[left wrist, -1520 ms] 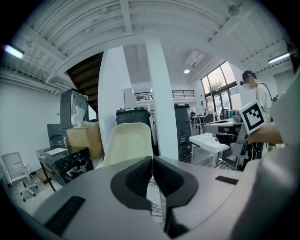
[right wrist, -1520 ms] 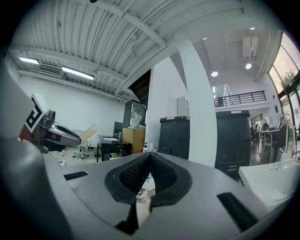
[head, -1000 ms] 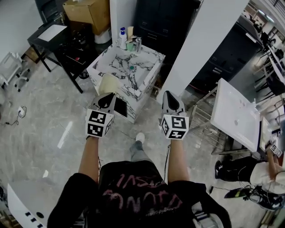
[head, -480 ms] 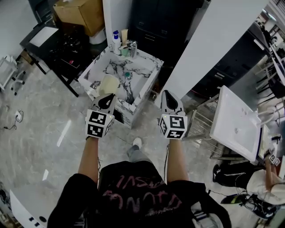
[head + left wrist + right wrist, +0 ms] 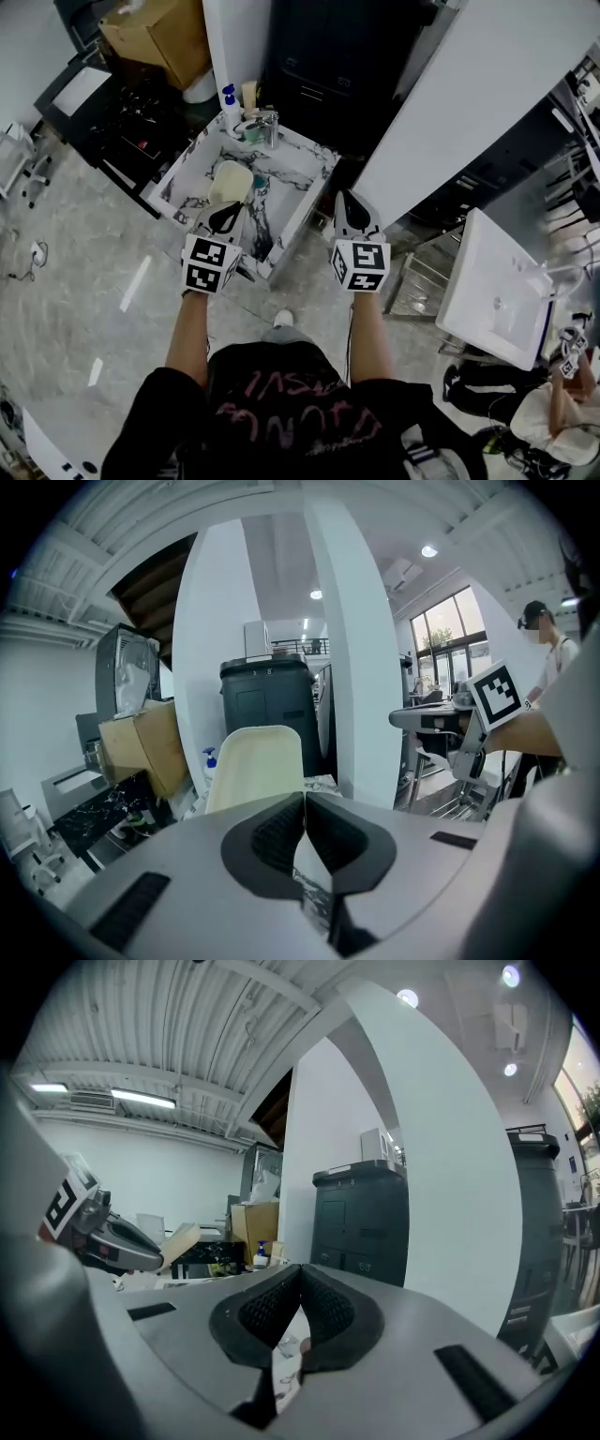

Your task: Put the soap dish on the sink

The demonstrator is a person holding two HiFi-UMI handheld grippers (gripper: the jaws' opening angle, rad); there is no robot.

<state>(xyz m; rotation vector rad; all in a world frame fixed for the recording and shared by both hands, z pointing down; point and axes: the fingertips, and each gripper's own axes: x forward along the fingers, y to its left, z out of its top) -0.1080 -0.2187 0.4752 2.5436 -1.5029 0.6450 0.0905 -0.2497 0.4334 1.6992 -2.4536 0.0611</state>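
A cream soap dish (image 5: 231,181) sticks out ahead of my left gripper (image 5: 224,218), which is shut on its near edge. In the head view the dish hangs over the left part of the marble sink (image 5: 315,170), above the basin. In the left gripper view the soap dish (image 5: 255,761) rises upright from the closed jaws of that gripper (image 5: 305,795). My right gripper (image 5: 350,210) is shut with nothing in it, level with the sink's right front corner. The right gripper view shows its own tips (image 5: 300,1269) and, far left, the soap dish (image 5: 178,1241).
A faucet (image 5: 266,123), a pump bottle (image 5: 228,97) and small items stand on the sink's back rim. A white pillar (image 5: 441,112) rises to the right, dark cabinets behind. A black table (image 5: 98,98) and cardboard box (image 5: 155,37) are at left, a white table (image 5: 497,281) at right.
The person has walked toward the sink. The sink has come nearer under both grippers, and the soap dish now hangs over the basin. Both grippers keep their grip state.
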